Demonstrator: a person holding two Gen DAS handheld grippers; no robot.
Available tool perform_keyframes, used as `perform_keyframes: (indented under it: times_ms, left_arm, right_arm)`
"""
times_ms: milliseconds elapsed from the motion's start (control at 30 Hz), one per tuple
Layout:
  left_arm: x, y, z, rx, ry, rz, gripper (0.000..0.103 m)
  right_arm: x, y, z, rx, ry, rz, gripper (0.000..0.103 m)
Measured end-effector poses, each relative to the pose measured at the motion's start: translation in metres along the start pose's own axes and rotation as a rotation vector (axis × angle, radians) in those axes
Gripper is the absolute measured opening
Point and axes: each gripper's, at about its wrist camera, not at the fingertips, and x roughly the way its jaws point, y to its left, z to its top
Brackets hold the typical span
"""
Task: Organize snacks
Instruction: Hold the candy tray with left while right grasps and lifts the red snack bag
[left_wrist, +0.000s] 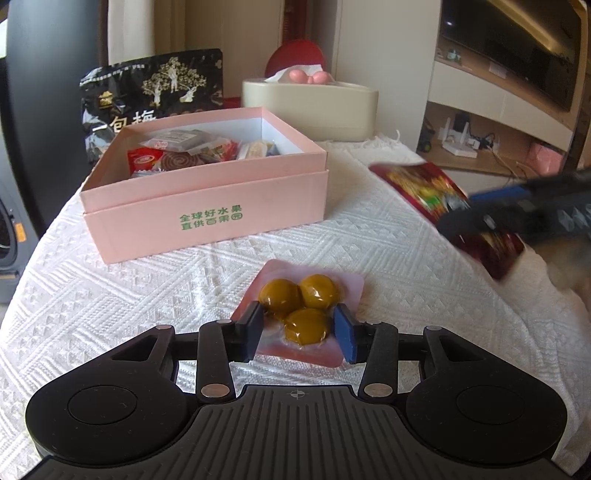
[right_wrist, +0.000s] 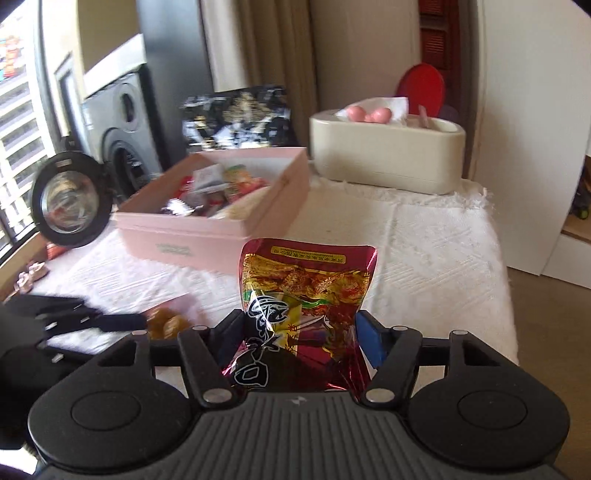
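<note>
A pink snack box (left_wrist: 207, 206) stands open on the white tablecloth, holding several wrapped snacks; it also shows in the right wrist view (right_wrist: 236, 225). My left gripper (left_wrist: 301, 328) is closed on a pink packet of three brown-yellow balls (left_wrist: 295, 306), low over the cloth in front of the box. The packet shows blurred in the right wrist view (right_wrist: 168, 319). My right gripper (right_wrist: 301, 343) is shut on a red foil snack bag (right_wrist: 308, 295) and holds it up above the table. The bag and right gripper show at the right of the left wrist view (left_wrist: 436, 195).
A black snack bag (left_wrist: 155, 96) stands behind the box. A cream tissue box (left_wrist: 310, 107) sits at the back right of the table. A round black appliance door (right_wrist: 70, 203) hangs open at the left. The table's right edge (right_wrist: 509, 295) drops to the floor.
</note>
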Motion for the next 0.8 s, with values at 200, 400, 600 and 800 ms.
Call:
perform_keyframes:
  times_ms: [200, 400, 600, 800]
  left_arm:
    - [-0.006, -0.005, -0.004, 0.013, -0.017, 0.006, 0.034]
    - [-0.015, -0.011, -0.01, 0.049, -0.006, -0.008, 0.034]
    - [-0.031, -0.009, -0.013, 0.051, -0.016, -0.004, 0.034]
    - [-0.038, -0.004, -0.016, 0.026, -0.014, 0.005, 0.034]
  right_arm:
    - [-0.014, 0.025, -0.03, -0.077, 0.031, 0.006, 0.066]
    - [-0.01, 0.027, -0.043, -0.072, 0.047, -0.015, 0.067]
    - [-0.006, 0.03, -0.053, -0.079, 0.073, -0.025, 0.078]
    - [-0.006, 0.029, -0.055, -0.033, 0.049, -0.049, 0.081]
